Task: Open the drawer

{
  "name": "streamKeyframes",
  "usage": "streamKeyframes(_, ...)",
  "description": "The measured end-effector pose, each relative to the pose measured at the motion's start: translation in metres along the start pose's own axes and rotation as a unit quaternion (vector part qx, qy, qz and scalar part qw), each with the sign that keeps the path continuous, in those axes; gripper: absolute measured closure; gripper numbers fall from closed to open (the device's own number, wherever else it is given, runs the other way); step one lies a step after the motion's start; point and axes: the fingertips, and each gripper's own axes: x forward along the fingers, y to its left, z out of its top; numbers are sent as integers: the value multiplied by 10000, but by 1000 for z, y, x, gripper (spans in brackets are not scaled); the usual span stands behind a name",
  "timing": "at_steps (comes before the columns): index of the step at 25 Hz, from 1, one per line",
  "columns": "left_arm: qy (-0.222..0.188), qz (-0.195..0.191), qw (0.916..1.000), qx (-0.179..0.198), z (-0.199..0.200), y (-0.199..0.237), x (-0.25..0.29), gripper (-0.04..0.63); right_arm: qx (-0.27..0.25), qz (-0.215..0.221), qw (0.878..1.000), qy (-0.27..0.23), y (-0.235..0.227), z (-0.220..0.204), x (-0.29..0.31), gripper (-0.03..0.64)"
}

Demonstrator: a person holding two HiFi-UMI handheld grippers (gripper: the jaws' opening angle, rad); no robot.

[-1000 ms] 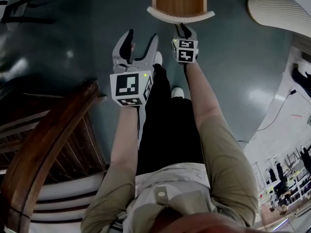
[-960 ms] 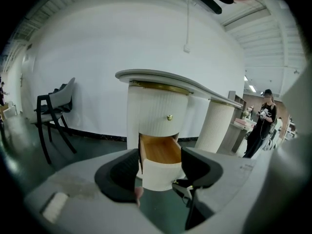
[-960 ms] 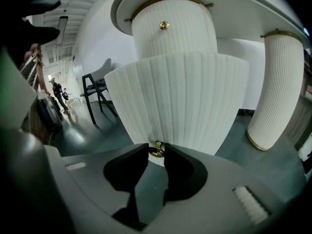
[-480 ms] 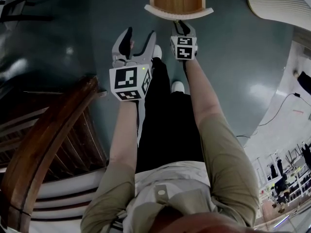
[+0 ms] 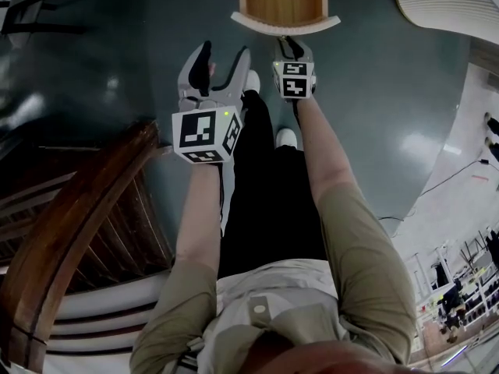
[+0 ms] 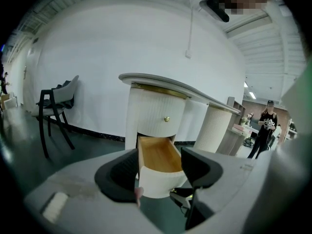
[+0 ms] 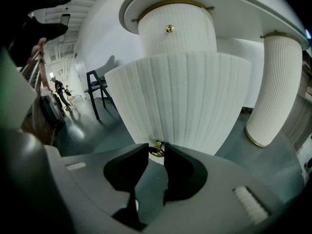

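Observation:
The lower drawer (image 5: 284,23) of a white ribbed desk stands pulled out, its wooden inside (image 6: 158,155) showing. My right gripper (image 5: 290,47) is at the drawer's curved front (image 7: 183,101), shut on the small brass knob (image 7: 157,149), which sits between its dark pads. My left gripper (image 5: 224,65) hangs in the air to the left of the drawer, open, with nothing between its jaws. In the left gripper view, my left gripper (image 6: 158,177) frames the open drawer from some way off. Above it an upper drawer with its own knob (image 7: 169,28) is closed.
A dark curved wooden piece (image 5: 78,209) fills the lower left beside me. A white ribbed pillar (image 7: 273,91) of the desk stands to the right. A dark chair (image 6: 53,111) is by the wall at left, and a person (image 6: 265,126) stands far off right.
The right gripper stays on the knob and has shifted slightly together with the drawer front. The left gripper has barely moved.

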Motion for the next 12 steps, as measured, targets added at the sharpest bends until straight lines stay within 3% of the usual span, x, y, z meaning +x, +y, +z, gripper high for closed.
streamKeyframes(12,-155,-33,9997,193,4,-11,-13,308,1,60,10000,16,7,-15,-18,512)
